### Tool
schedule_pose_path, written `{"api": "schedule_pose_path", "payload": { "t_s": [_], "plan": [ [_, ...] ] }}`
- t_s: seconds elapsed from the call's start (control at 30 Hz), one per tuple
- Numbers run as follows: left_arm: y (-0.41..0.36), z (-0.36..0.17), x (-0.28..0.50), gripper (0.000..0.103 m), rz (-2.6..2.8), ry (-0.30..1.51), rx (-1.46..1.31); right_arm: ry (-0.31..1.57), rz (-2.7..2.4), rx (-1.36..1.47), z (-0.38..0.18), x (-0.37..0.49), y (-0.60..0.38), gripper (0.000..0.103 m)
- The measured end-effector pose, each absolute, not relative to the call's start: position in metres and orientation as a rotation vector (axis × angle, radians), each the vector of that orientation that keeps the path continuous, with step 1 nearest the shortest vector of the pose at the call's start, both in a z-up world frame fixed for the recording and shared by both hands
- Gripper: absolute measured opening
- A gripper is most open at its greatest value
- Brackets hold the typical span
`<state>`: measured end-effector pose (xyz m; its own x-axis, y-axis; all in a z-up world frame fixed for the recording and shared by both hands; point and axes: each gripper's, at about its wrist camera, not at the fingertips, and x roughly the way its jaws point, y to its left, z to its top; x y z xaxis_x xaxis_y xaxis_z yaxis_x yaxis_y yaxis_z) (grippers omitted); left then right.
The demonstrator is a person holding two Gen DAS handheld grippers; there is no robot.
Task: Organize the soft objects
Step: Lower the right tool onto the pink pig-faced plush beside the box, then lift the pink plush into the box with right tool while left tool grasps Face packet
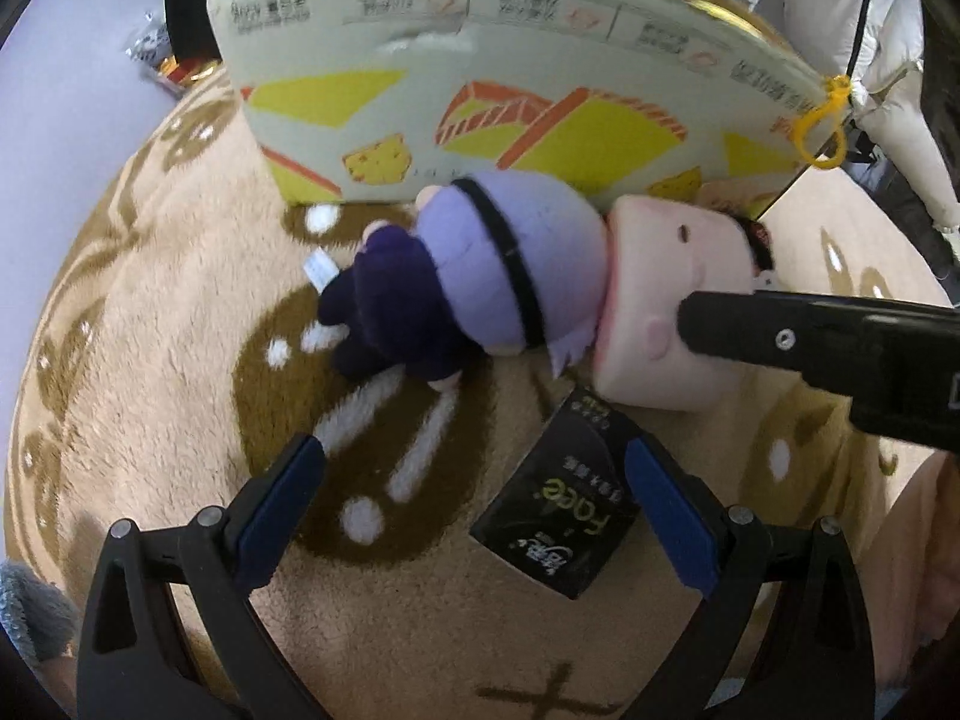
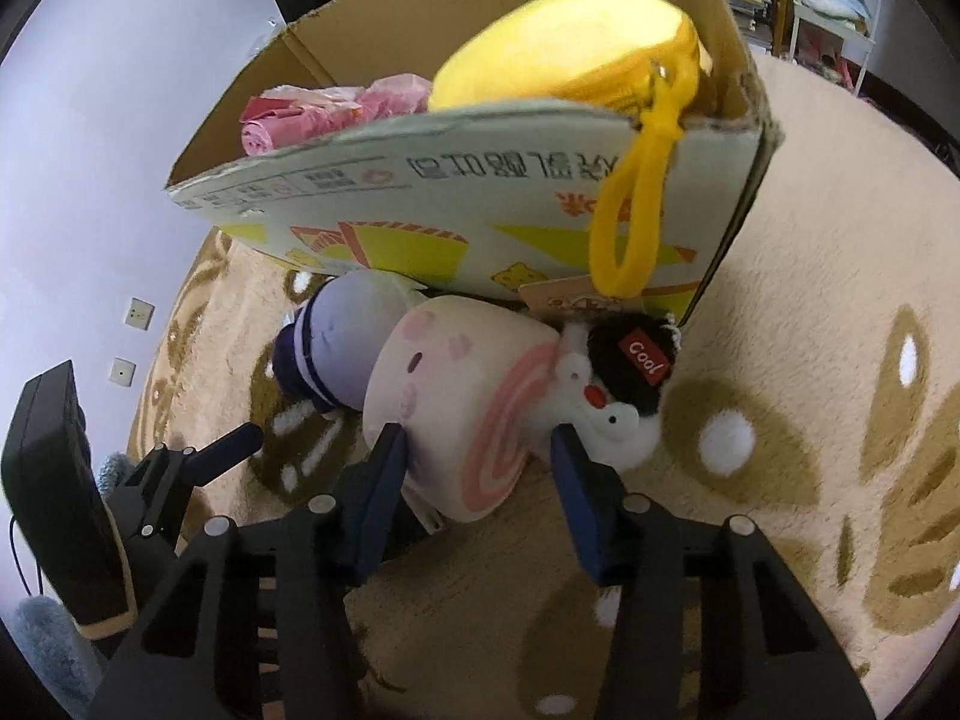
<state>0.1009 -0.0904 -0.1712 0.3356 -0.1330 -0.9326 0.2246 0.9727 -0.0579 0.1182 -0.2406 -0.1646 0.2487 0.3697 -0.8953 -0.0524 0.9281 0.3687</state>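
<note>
A plush doll with a pink roll-shaped head (image 2: 456,402), lilac body (image 1: 510,264) and dark legs lies on the rug in front of a printed cardboard box (image 2: 456,204). My right gripper (image 2: 477,450) has its blue pads on both sides of the doll's head; in the left wrist view one of its black fingers (image 1: 780,336) presses on the head (image 1: 672,300). My left gripper (image 1: 474,480) is open and empty above the rug, short of the doll. A small black-and-white plush with a "Cool" cap (image 2: 624,384) lies against the head. A yellow plush (image 2: 564,54) and pink bags (image 2: 324,108) sit in the box.
A black tissue pack (image 1: 558,510) lies on the rug by my left gripper's right finger. The beige patterned rug (image 2: 810,312) stretches to the right. A yellow loop (image 2: 630,210) hangs over the box's front. A wall and shelves stand behind.
</note>
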Motion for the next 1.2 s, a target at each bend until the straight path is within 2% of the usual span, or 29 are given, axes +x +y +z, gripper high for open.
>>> {"api": "schedule_pose_path", "payload": {
  "t_s": [0.07, 0.33, 0.47, 0.63, 0.7, 0.83, 0.9, 0.97, 1.0, 1.03, 1.2],
  "plan": [
    [-0.088, -0.174, 0.104, 0.099, -0.239, 1.206, 0.085, 1.299, 0.291, 0.291, -0.167, 0.119, -0.242, 0.041],
    [-0.1, -0.173, 0.1, 0.099, -0.281, 1.215, 0.117, 1.303, 0.247, 0.296, -0.169, 0.118, -0.248, 0.037],
    [-0.107, -0.175, 0.097, 0.099, -0.277, 1.21, 0.14, 1.297, 0.256, 0.296, -0.165, 0.116, -0.248, 0.023],
    [-0.12, -0.182, 0.092, 0.095, -0.316, 1.237, 0.136, 1.295, 0.245, 0.269, -0.159, 0.111, -0.246, 0.018],
    [-0.125, -0.184, 0.09, 0.087, -0.324, 1.232, 0.149, 1.287, 0.237, 0.274, -0.155, 0.107, -0.249, 0.018],
    [-0.14, -0.191, 0.084, 0.057, -0.32, 1.238, 0.211, 1.29, 0.219, 0.318, -0.156, 0.106, -0.259, 0.018],
    [-0.141, -0.191, 0.081, 0.051, -0.323, 1.234, 0.202, 1.292, 0.216, 0.331, -0.156, 0.105, -0.262, 0.018],
    [-0.138, -0.19, 0.082, 0.034, -0.315, 1.233, 0.169, 1.282, 0.213, 0.322, -0.153, 0.103, -0.262, 0.018],
    [-0.133, -0.19, 0.084, 0.031, -0.308, 1.235, 0.136, 1.277, 0.213, 0.312, -0.151, 0.102, -0.261, 0.018],
    [-0.129, -0.189, 0.086, 0.024, -0.297, 1.237, 0.106, 1.277, 0.212, 0.309, -0.149, 0.1, -0.261, 0.018],
    [-0.116, -0.183, 0.084, 0.021, -0.259, 1.228, 0.036, 1.323, 0.218, 0.331, -0.154, 0.096, -0.258, 0.022]
  ]
}}
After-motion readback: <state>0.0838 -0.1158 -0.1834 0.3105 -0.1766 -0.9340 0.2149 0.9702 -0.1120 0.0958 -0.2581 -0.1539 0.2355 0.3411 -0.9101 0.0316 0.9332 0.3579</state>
